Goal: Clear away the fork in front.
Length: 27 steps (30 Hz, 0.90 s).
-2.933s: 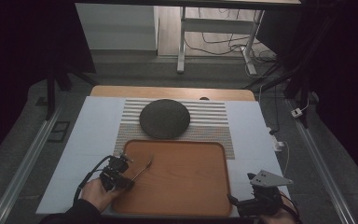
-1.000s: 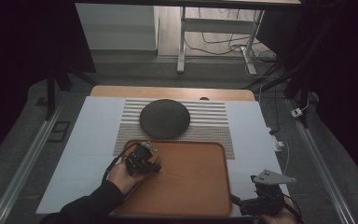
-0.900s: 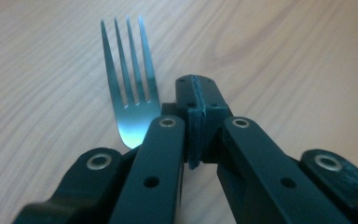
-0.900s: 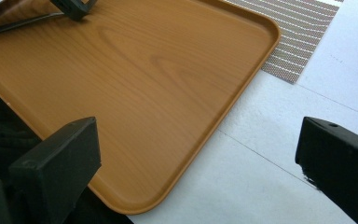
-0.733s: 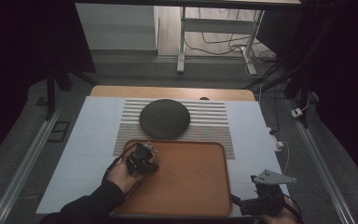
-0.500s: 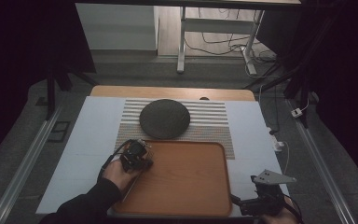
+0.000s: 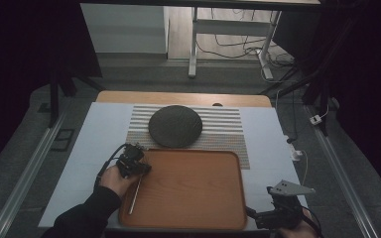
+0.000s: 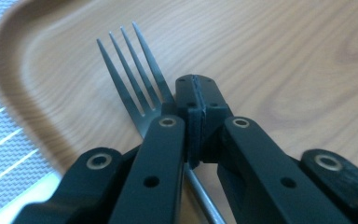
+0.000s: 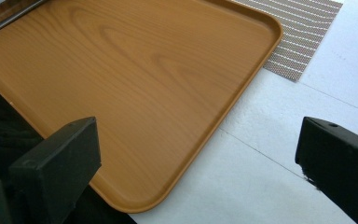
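The left gripper [image 7: 138,162] has its jaws clamped on the neck of a fork [image 8: 135,79], which lies along the left edge of the wooden tray [image 7: 198,208]. No purpose is stated, so progress is unclear. The right gripper [image 7: 273,218] waits at the desk's near right corner, jaws wide and empty.

Looks like a lab or recording room, dim all round. A white-topped table [image 7: 94,148] stands on grey carpet between metal floor rails [image 7: 25,171], with loose cables [image 7: 238,47] trailing under a desk frame [image 7: 194,42] beyond.
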Available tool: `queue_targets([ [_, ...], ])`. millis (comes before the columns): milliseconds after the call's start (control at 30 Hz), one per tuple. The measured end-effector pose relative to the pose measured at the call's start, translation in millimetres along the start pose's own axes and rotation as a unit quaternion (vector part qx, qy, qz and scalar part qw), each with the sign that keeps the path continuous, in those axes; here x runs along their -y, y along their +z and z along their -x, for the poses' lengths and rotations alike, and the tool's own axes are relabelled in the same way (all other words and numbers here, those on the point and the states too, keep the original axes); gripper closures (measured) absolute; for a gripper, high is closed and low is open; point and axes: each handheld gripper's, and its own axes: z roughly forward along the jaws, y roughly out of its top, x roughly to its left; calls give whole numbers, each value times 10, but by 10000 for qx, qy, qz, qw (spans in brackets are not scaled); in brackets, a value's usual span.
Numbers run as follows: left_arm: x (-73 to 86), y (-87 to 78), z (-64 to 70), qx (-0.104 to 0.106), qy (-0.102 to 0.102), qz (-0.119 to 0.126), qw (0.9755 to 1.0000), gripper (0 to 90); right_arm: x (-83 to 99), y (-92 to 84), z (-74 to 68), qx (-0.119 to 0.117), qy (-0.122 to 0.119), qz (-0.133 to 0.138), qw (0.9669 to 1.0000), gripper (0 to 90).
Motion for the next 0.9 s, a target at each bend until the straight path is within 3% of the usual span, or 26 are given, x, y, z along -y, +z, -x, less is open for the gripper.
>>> queue_targets([
  [200,21,-36,-52,-107,-94,8,9999,848,0,0,2,-8,-7,-7,10000,2],
  [300,31,-114,-28,-139,26,146,9998,743,-1,-4,2,-6,14,16,10000,2],
  [433,95,-290,3,80,147,526,9985,545,1,-12,10,-7,59,21,10000,2],
  [633,283,-563,78,491,267,1124,9921,277,-1,-7,4,-2,44,22,10000,2],
  [900,635,-860,149,740,172,1630,9837,150,1,-9,9,-4,70,20,10000,2],
])
